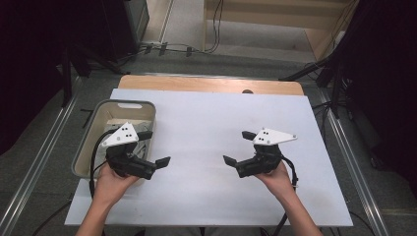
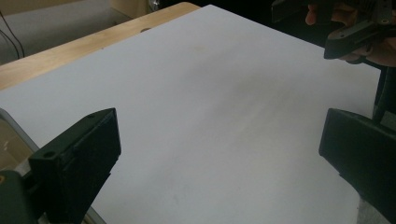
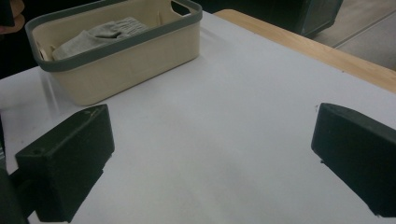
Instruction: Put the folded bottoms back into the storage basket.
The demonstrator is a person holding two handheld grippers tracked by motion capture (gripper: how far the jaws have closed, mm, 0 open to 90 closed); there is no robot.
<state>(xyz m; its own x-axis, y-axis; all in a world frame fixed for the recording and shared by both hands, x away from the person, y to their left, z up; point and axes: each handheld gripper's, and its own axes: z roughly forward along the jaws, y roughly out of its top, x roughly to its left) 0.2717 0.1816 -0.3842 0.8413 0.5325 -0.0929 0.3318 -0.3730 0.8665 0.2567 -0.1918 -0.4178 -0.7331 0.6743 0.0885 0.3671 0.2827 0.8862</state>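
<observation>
White board (image 1: pixel 206 147) covered most of a wooden table (image 1: pixel 206 84), with grey floor, cables and dark stands around it. At the board's left edge stood a beige basket (image 1: pixel 91 129) with a grey rim, holding folded grey cloth (image 3: pixel 105 31). The left gripper (image 1: pixel 153 147) hovered at the basket's near right corner, jaws wide apart and holding nothing, the cloth behind and beside them. The right gripper (image 1: pixel 239 148), well apart from the basket, faced it across bare board, jaws likewise spread and holding nothing. Between the two grippers the board lay open.
</observation>
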